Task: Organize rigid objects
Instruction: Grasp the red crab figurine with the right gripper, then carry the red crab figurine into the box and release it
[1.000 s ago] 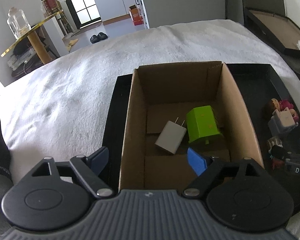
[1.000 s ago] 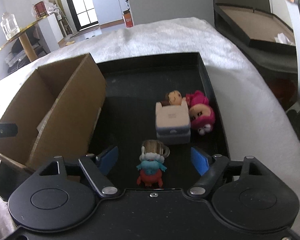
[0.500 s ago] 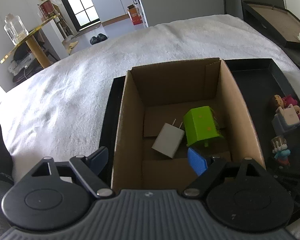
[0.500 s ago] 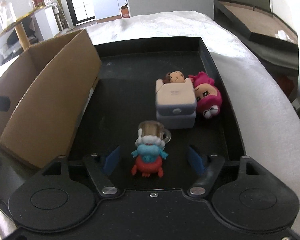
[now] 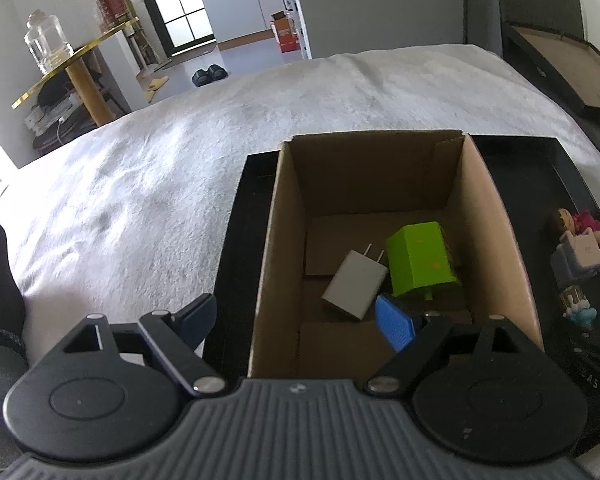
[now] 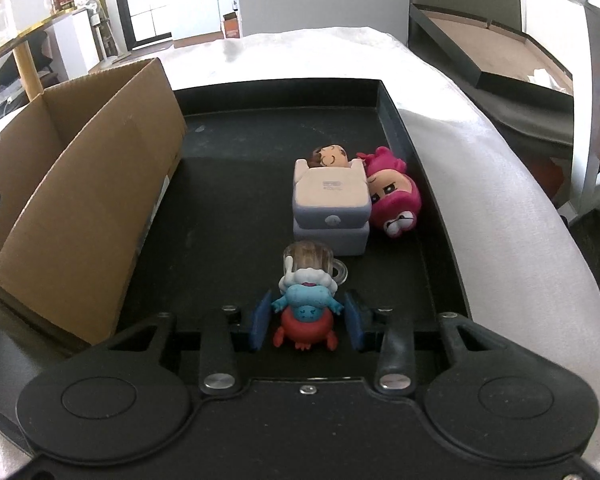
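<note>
Figurine (image 5: 579, 309), the small toy with the clear mug on top, shows only partly in the left wrist view, at the right edge of the frame on the black tray (image 5: 236, 240), just below the pale block toy (image 5: 578, 258) and the pink doll (image 5: 588, 220). Centre frame is the cardboard box (image 5: 276, 264) with a white charger (image 5: 356, 285) and a green block (image 5: 420, 259) lying on its floor, touching. Left gripper (image 5: 296, 318) has its jaws spread wide and empty, one finger outside the box's left wall, the other inside over the box floor. In the right wrist view, the figurine (image 6: 306, 308) sits lower centre, upright: red crab-like base, blue body, white cream-like ruff, clear mug with a handle to the right. Right gripper (image 6: 306, 322) is clamped on it, blue pads pressing the red and blue body from both sides. Block toy (image 6: 331, 210) and pink doll (image 6: 392, 200) sit just above it in the frame, touching each other; the box (image 6: 80, 216) stands at the left. Handling guess: hard moulded plastic, light, stiff, probably glossy and a bit slippery; rounded body could twist out of flat pads. Mug handle and small limbs look like the breakable bits, so a low grip on the wide body seems right.
</note>
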Demonstrator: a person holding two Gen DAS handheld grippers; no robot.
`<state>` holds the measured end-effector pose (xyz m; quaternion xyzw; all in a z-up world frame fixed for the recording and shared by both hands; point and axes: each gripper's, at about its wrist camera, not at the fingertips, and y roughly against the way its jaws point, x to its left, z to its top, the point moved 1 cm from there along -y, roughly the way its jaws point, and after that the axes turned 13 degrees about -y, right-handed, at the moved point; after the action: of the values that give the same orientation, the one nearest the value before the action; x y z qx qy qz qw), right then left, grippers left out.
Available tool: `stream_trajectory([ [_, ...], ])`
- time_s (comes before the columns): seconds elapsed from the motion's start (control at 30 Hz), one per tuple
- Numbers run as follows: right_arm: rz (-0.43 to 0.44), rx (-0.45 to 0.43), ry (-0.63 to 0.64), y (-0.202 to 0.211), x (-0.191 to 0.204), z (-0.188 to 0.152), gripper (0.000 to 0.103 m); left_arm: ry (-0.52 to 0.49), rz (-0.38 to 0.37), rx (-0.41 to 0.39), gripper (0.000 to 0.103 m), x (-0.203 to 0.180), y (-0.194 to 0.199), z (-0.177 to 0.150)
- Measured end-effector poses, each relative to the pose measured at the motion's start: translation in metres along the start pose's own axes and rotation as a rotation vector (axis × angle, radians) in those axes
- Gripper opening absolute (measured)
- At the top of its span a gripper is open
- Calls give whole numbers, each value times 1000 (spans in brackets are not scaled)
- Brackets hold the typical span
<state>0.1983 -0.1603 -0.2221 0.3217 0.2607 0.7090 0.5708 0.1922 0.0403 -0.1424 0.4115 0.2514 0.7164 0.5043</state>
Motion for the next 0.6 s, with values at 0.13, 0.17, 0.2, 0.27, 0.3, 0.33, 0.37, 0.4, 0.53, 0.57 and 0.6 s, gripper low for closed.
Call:
stream_trajectory([
  [0.13,5,-8,15,3,6,4,38,28,-9,-4,86,5,2,-2],
  [0.17,10,-9,15,5,8,5,38,31,-10,-6,86,6,2,-2],
  [0.2,12,-12,18,7,9,6,38,31,-12,-6,86,6,2,-2],
  [0.27,15,-19,29,10,13,7,38,30,-18,-8,86,7,3,-1],
  [0.3,15,-22,30,12,15,8,38,30,-18,-11,86,8,3,-1],
  [0.33,17,-25,29,13,16,9,38,31,-17,-12,86,9,3,-1],
  [0.37,17,-26,28,14,17,9,38,33,-16,-12,86,10,3,-1],
  [0.4,17,-28,26,15,18,10,38,34,-16,-13,86,11,3,-1],
  [0.53,22,-30,30,19,22,14,38,40,-19,-10,86,13,1,-1],
  [0.57,23,-32,36,20,24,15,38,33,-21,-11,86,13,0,0],
  [0.6,22,-34,41,21,25,16,38,23,-20,-15,86,13,0,1],
])
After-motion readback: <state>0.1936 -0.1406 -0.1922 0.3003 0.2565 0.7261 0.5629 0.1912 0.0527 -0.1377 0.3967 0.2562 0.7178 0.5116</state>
